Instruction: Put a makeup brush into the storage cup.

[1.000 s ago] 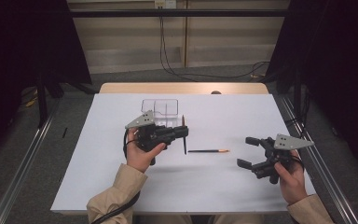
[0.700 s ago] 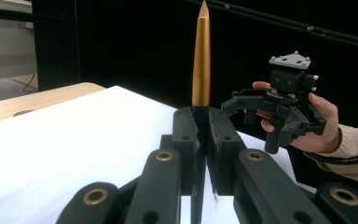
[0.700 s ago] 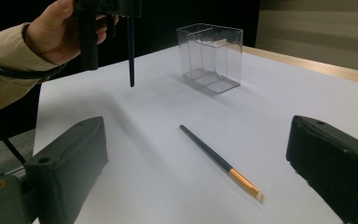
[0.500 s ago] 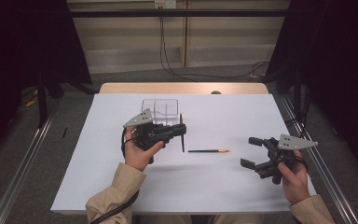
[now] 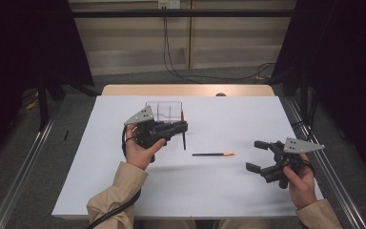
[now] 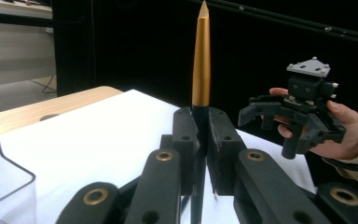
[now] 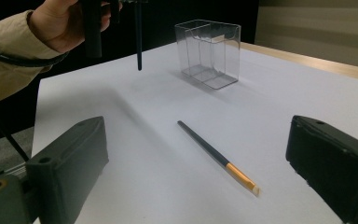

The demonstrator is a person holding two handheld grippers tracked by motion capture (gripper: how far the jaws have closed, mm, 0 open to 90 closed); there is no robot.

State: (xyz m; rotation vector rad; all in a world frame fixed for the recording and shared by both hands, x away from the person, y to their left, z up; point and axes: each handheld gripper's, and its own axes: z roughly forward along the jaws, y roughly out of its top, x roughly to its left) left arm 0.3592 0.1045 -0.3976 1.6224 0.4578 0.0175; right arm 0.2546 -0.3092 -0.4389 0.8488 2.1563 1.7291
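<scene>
Brush (image 6: 201, 60) upright, clamped in left gripper (image 5: 180, 128) jaws above white sheet (image 5: 219, 191), beside clear box (image 5: 164, 110); lower shaft hidden by jaws. Second brush (image 7: 216, 156) flat mid-sheet. Right gripper (image 5: 259, 156) wide, holding nothing. Wooden table edge (image 5: 186, 90); dark surroundings.

Black grippers, gold-and-black brushes, white table cover

The left gripper (image 5: 171, 130) is black with a grey plate on top and brass-coloured rivets in its jaws; the brush (image 6: 201, 60) in it has a gold upper part and a black handle below. The right gripper (image 5: 262, 156) is likewise black with a grey plate. The second brush (image 7: 217, 157) is dark grey along its handle, orange near the end, with a pale tip. The box (image 5: 164, 110) is clear and colourless. The sheet (image 5: 219, 191) is plain white, the table edge (image 5: 186, 90) light wood. The sleeves (image 5: 114, 195) are beige.
</scene>
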